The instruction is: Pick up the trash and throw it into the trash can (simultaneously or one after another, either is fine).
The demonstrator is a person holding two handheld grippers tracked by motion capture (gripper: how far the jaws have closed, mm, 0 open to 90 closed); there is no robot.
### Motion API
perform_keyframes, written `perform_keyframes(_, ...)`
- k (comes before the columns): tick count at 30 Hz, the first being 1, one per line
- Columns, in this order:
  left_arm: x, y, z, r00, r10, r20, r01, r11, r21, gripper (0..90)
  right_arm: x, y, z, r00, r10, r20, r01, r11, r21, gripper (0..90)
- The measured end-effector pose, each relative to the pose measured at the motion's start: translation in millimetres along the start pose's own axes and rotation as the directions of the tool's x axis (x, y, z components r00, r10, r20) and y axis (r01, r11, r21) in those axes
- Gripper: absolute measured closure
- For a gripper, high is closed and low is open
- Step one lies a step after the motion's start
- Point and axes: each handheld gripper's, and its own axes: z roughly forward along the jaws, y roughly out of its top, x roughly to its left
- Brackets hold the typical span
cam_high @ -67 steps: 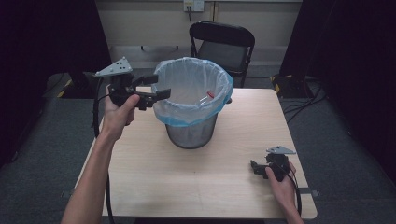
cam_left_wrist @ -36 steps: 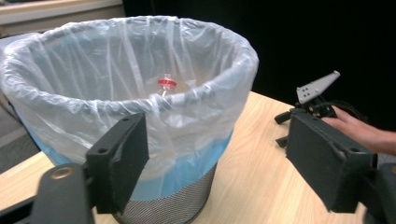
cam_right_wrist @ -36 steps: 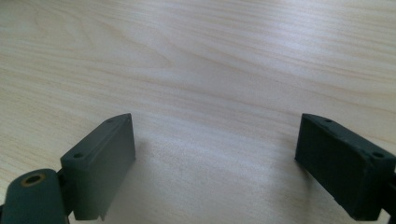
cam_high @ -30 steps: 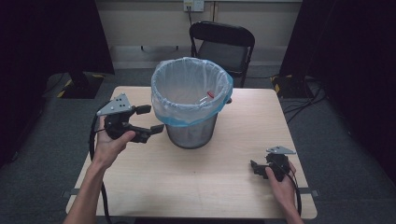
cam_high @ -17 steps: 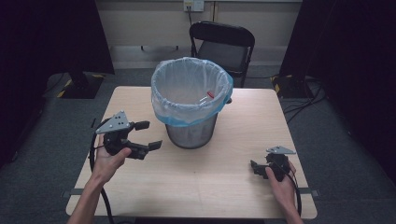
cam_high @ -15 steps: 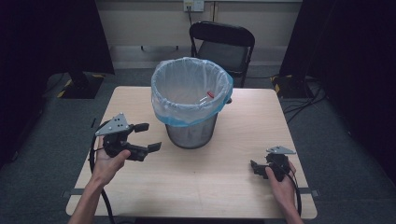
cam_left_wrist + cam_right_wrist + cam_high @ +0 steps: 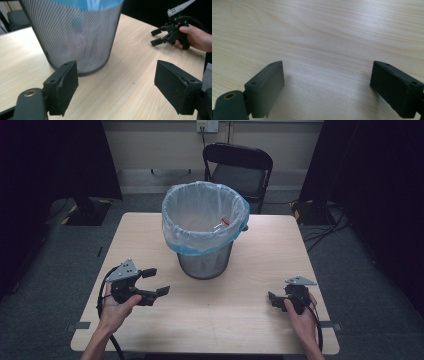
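The left gripper (image 7: 156, 281) has wide, empty jaws, just closing a little. The bin (image 7: 205, 232) stands up and right of it at frame centre. The right gripper (image 7: 272, 299), lower right, gapes over bare table (image 7: 225, 320).

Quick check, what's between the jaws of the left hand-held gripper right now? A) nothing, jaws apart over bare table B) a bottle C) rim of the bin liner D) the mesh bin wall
A: the left hand-held gripper has its jaws wide apart with bare table between them, and the mesh bin stands beyond, untouched.
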Motion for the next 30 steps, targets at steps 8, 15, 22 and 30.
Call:
perform_keyframes(8,1.8,-25.1,7.6,0.9998,0.0,-0.022,0.001,0.9987,0.051,16.0,0.0,0.0,0.0,1.0,0.0,0.0,0.0,1.0,0.0,11.0)
perform_keyframes(15,4.6,-51.8,20.5,0.9988,-0.027,-0.04,0.031,0.9931,0.113,16.0,0.0,0.0,0.0,1.0,0.0,0.0,0.0,1.0,0.0,11.0)
perform_keyframes(22,7.3,-67.0,29.5,0.9967,-0.04,-0.07,0.051,0.985,0.165,16.0,0.0,0.0,0.0,1.0,0.0,0.0,0.0,1.0,0.0,11.0)
perform_keyframes(30,8.6,-87.7,44.8,0.9951,-0.022,-0.097,0.045,0.9685,0.245,17.1,-0.1,0.0,0.0,1.0,0.0,0.0,0.0,1.0,0.0,11.0)
